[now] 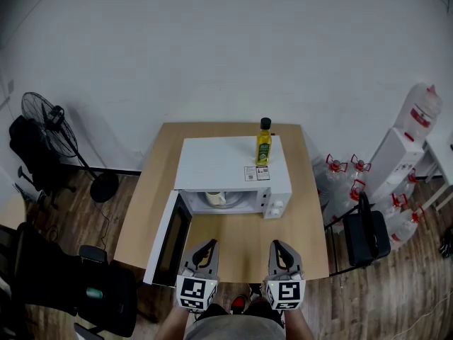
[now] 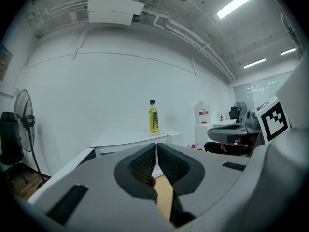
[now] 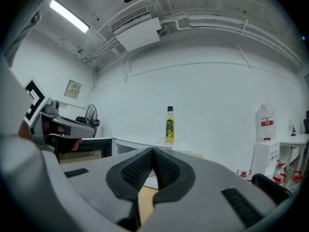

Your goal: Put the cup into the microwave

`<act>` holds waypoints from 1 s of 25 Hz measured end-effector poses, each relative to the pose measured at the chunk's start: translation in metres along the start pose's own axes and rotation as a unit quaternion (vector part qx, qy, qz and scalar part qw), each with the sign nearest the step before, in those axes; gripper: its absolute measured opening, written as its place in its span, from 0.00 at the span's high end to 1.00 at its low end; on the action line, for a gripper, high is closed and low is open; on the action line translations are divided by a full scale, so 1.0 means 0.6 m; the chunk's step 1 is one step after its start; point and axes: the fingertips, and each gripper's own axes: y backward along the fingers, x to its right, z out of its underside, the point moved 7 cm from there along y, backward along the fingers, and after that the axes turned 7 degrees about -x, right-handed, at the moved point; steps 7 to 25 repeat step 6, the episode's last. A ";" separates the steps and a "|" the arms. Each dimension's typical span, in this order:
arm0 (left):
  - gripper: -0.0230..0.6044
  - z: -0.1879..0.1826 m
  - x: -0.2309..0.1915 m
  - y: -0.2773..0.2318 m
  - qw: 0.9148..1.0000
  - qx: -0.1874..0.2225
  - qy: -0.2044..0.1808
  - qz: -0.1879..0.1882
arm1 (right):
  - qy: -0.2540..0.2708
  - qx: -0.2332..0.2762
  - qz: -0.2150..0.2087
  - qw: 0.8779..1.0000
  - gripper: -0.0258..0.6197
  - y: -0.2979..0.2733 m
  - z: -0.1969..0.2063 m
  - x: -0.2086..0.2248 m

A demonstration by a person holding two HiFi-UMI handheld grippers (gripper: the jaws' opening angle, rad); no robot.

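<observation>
a: what is seen, from the biggest thing down?
b: a wooden table (image 1: 311, 225) is seen, with a white microwave (image 1: 226, 163) set on it. its door (image 1: 170, 241) is swung wide open at the left side.
a: and the grippers?
b: the left gripper (image 2: 156, 149) is clenched with nothing between its jaws, and the same is seen of the right gripper (image 3: 152, 151). both are held side by side over the near edge of the table, well apart from the microwave.
a: anything smaller?
b: a bottle (image 1: 264, 144) of yellow oil is stood upright on top of the microwave. the cup (image 1: 216, 198), a pale one, is seen inside the open cavity, toward its left half.
a: so how much is done?
b: the placing is judged to be finished, since the cup is in and nothing is gripped. only the door might be left to be shut, though that is not asked for by the task.
</observation>
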 end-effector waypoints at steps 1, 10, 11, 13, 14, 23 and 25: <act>0.91 -0.001 0.001 -0.001 1.000 0.000 0.000 0.000 | -0.001 0.000 0.000 1.000 0.93 0.000 0.000 0.001; 0.91 0.000 0.005 -0.003 1.000 -0.002 -0.002 0.000 | -0.004 0.000 0.000 1.000 0.93 0.001 0.004 0.003; 0.91 0.000 0.005 -0.003 1.000 -0.002 -0.002 0.000 | -0.004 0.000 0.000 1.000 0.93 0.001 0.004 0.003; 0.91 0.000 0.005 -0.003 1.000 -0.002 -0.002 0.000 | -0.004 0.000 0.000 1.000 0.93 0.001 0.004 0.003; 0.91 0.000 0.005 -0.003 1.000 -0.002 -0.002 0.000 | -0.004 0.000 0.000 1.000 0.93 0.001 0.004 0.003; 0.91 0.000 0.005 -0.003 1.000 -0.002 -0.002 0.000 | -0.004 0.000 0.000 1.000 0.93 0.001 0.004 0.003; 0.91 0.000 0.005 -0.003 1.000 -0.002 -0.002 0.000 | -0.004 0.000 0.000 1.000 0.93 0.001 0.004 0.003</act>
